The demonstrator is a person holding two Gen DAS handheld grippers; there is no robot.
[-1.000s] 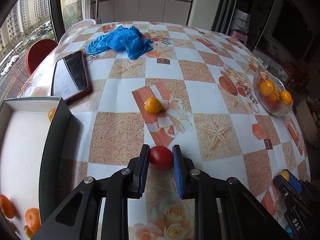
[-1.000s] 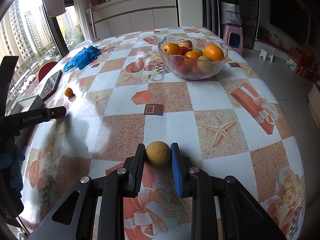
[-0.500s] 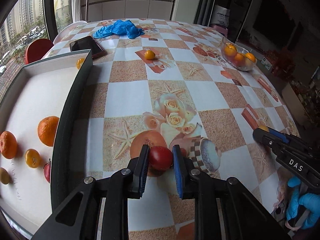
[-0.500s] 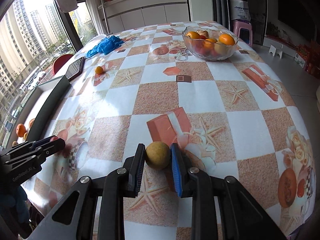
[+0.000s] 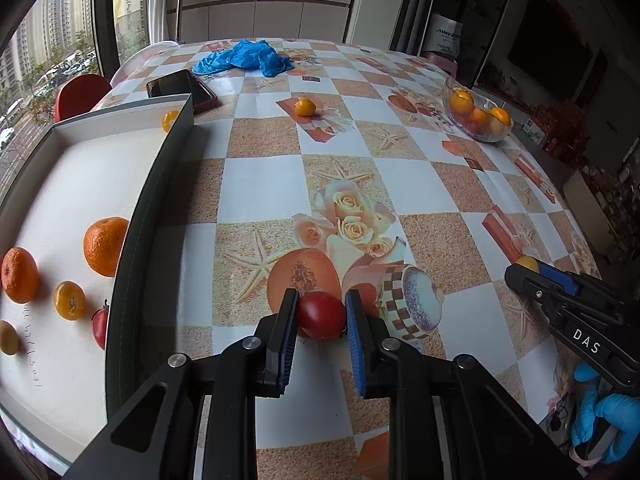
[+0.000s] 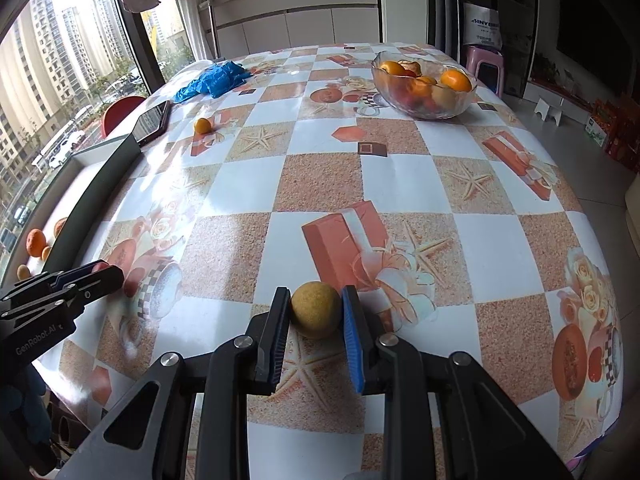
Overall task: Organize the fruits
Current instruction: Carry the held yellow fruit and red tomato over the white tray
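On my screens I see a table covered with a checkered tablecloth, printed with starfish, roses and gift boxes. Far on it lies a crumpled blue glove, and a dark phone lies nearer, its screen facing up. Beside the table's far left corner I see a red chair. Behind the table stand white cabinets. At the far right stands a pink stool. Through the window I see tall apartment buildings.
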